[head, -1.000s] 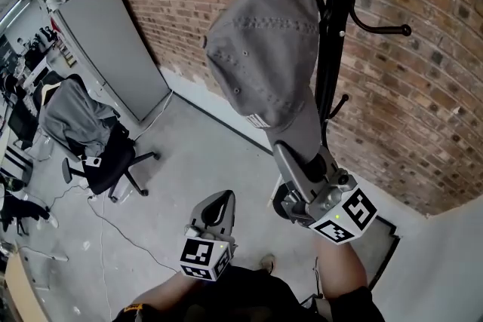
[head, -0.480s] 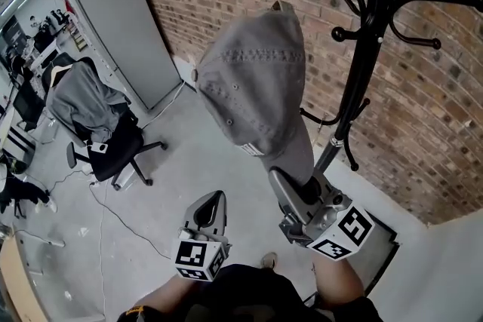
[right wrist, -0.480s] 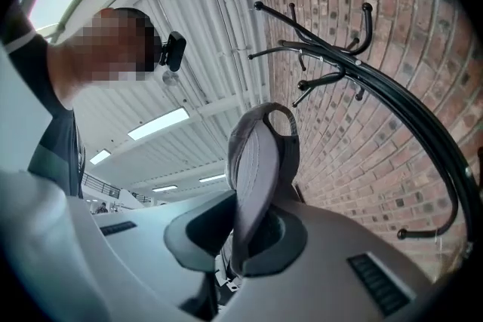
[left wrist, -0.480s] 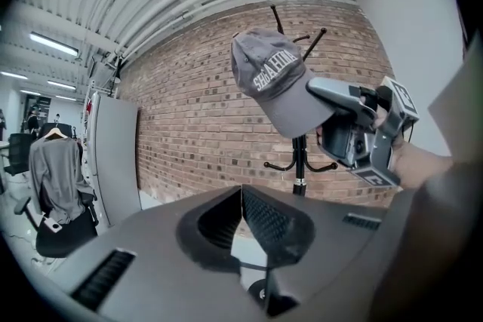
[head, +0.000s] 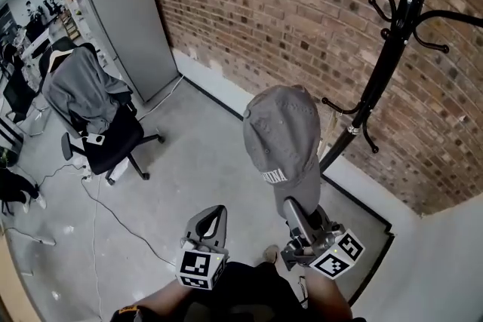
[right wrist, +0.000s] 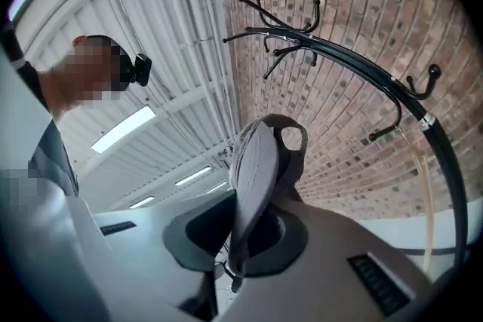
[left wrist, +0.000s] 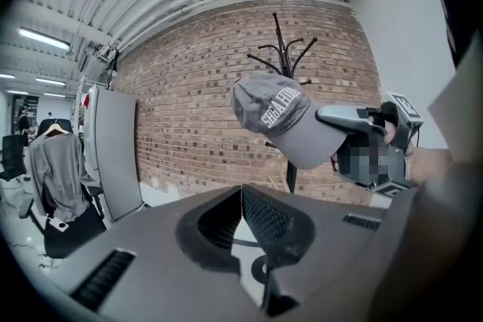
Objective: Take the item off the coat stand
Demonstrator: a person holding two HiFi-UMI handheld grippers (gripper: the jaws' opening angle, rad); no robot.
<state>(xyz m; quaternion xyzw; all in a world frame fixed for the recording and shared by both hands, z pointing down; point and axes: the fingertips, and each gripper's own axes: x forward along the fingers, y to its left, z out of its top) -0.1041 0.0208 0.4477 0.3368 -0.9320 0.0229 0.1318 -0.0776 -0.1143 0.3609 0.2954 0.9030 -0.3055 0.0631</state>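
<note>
Floor (head: 200, 154) between the office chair (head: 113, 147) and coat stand (head: 368, 90) is wide open, brick wall (head: 279, 11) blocks the far side.

The coat stand (head: 394, 34) was cut off by the head view's top edge, its foot hidden behind the grey cap (head: 283, 132), whose brim end lay buried between the right gripper's (head: 293, 209) jaws

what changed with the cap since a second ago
The grey cap came clear of the coat stand: the right gripper, clamped on its brim throughout, carried it down and away from the pole. The left gripper stayed empty, jaws together, beside it.
</note>
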